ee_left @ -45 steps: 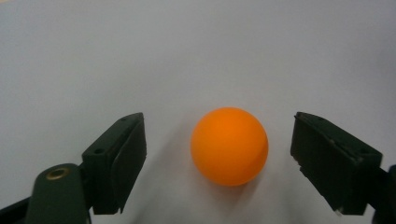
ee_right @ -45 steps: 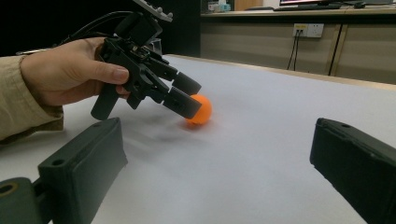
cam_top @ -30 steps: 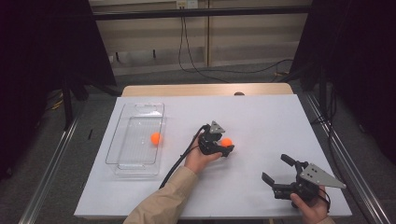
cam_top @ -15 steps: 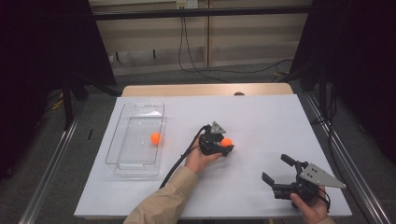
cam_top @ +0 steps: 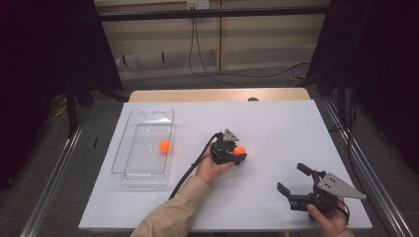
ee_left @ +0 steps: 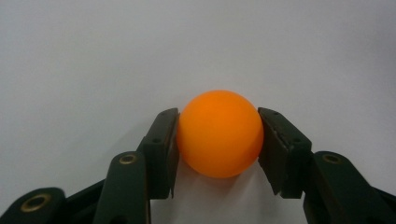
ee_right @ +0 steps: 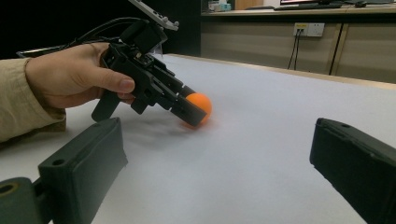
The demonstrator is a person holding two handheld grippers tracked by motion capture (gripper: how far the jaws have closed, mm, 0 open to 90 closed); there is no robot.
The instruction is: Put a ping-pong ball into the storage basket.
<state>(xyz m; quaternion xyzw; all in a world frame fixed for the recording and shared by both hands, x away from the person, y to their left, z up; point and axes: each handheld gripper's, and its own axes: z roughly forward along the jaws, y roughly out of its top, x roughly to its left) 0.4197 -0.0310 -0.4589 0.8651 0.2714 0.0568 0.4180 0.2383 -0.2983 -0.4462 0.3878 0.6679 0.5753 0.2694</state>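
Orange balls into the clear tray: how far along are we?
One orange ball already lies in the clear tray. In hand: the left tool has its jaws against both sides of the second ball, which looks to be still on the white table. Left: lift it and carry it to the tray. The right tool sits open and idle.
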